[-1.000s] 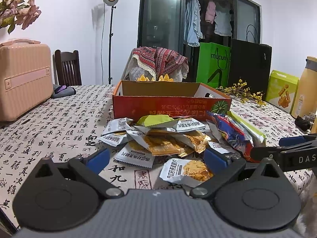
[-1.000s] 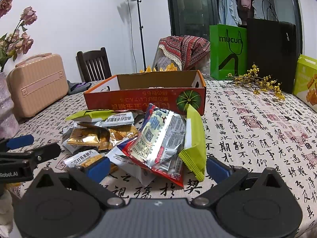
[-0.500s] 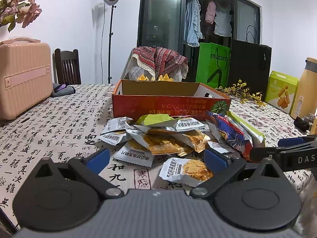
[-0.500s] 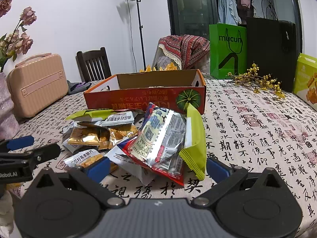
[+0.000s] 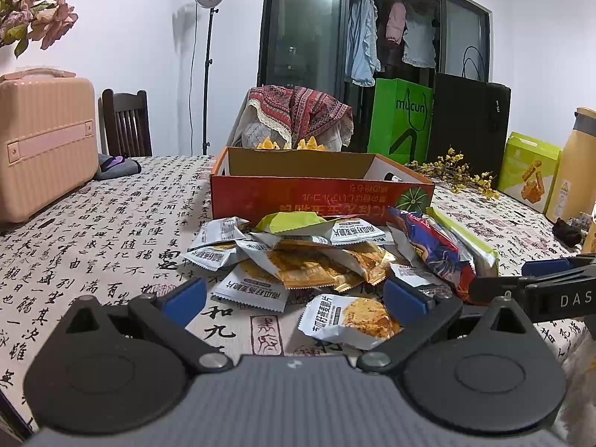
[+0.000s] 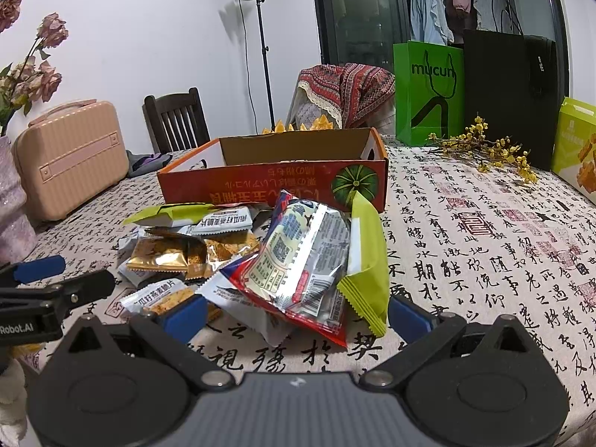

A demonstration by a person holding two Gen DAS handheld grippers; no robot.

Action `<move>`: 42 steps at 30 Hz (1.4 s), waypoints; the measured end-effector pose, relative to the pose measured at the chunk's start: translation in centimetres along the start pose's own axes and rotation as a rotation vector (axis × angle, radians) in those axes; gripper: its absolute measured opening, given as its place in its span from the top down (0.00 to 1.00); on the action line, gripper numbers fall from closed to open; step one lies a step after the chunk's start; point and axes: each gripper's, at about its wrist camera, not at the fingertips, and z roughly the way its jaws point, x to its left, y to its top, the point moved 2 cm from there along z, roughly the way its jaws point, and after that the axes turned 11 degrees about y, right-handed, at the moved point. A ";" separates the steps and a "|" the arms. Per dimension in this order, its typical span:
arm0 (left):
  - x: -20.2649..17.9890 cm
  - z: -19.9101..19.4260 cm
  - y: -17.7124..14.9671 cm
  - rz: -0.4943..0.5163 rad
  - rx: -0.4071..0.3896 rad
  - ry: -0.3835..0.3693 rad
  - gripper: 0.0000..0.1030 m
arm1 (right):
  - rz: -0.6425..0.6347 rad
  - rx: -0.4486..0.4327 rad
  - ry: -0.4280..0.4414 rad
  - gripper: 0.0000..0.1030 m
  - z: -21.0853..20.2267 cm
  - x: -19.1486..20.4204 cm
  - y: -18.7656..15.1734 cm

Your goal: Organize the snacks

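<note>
I hold both grippers low at the near edge of the calligraphy-printed cloth worktop, aimed at the loose heap of foil snack packets, presumably to pick from the front. The left gripper and right gripper both stand spread wide, empty. One orange open cardboard box sits just behind the heap, apparently empty. I count roughly ten packets; overlap prevents exactness.
</note>
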 end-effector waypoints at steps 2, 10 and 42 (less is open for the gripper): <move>0.0 0.0 0.0 0.000 -0.001 -0.001 0.00 | 0.001 0.000 0.000 0.00 0.0 0.0 0.0; 0.0 0.0 0.0 0.000 0.000 -0.001 0.00 | 0.002 0.001 0.002 0.00 0.0 0.1 0.0; 1.6 1.5 1.3 -0.060 0.008 0.057 0.00 | 0.097 -0.025 -0.041 0.15 0.9 -5.7 3.6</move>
